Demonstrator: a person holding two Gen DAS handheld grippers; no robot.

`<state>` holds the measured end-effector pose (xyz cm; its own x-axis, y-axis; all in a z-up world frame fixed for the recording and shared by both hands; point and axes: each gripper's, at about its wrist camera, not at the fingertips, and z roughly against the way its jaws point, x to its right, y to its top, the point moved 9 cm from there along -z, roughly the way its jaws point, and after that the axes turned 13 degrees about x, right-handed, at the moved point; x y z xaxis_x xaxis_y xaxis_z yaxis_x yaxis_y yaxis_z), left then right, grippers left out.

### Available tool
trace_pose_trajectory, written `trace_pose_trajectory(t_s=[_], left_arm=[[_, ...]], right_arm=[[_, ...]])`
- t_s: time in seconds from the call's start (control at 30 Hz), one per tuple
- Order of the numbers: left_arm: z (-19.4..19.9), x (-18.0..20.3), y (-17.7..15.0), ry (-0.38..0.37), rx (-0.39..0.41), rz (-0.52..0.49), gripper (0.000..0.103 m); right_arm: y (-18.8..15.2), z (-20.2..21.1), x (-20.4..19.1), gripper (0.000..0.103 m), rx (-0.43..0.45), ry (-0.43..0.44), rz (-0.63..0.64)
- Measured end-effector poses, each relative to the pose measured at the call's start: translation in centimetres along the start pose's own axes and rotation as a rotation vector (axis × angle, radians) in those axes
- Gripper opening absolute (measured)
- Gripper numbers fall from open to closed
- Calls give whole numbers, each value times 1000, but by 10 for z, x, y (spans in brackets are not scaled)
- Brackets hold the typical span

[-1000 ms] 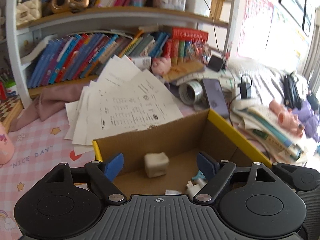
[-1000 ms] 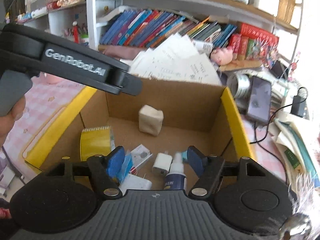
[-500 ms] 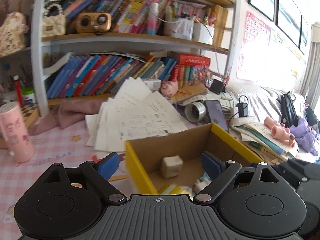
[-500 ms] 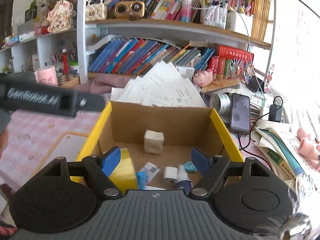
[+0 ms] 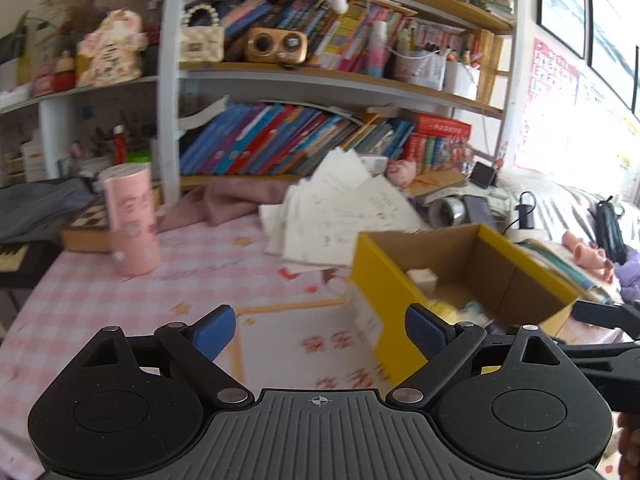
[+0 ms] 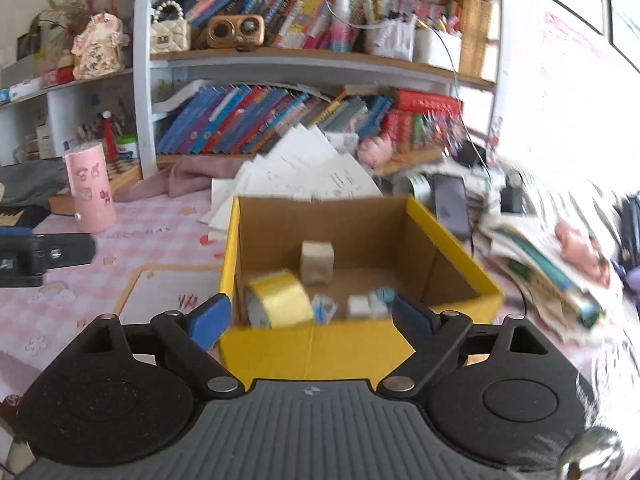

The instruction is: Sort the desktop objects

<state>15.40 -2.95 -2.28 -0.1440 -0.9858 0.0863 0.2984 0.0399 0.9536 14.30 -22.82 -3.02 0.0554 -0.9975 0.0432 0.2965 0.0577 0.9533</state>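
Now both tools are pulling back from the yellow cardboard box (image 6: pixel 316 344), which a second ago filled each view. The right gripper (image 6: pixel 310 314), its jaws just widening, is hanging spread and empty before the box front; the left gripper (image 5: pixel 320 330) is spread over bare pink tablecloth (image 5: pixel 80 296). The tape roll (image 6: pixel 280 300) and beige cube (image 6: pixel 317 261) are lying inside, suggesting a drop-off is finishing.

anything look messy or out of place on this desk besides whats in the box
Yes. A fan of loose printed sheets slumps against the leaning books behind the yellow cardboard box, a pink cloth lies crumpled beside them, and a stack of books sprawls to the box's right.
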Motion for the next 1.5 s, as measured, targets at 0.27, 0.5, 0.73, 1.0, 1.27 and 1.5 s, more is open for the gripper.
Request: trace_pose_trajectory(t_s=[0.27, 0.5, 0.73, 1.0, 1.27, 1.5], left_arm=[[35, -25, -30, 8, -56, -27, 94], [54, -43, -51, 38, -122, -32, 97], [64, -63, -75, 101, -216, -40, 99], [72, -75, -89, 135, -263, -35, 101], [75, -82, -94, 141, -287, -19, 103], [75, -83, -95, 127, -296, -4, 103]], right_arm=[[-35, 35, -31, 89, -70, -16, 6], [-48, 52, -54, 92, -110, 2, 7], [-63, 49, -77, 93, -186, 55, 20], [-71, 48, -95, 94, -225, 100, 51], [-79, 42, -104, 94, -280, 130, 42], [-80, 41, -107, 94, -286, 135, 42]])
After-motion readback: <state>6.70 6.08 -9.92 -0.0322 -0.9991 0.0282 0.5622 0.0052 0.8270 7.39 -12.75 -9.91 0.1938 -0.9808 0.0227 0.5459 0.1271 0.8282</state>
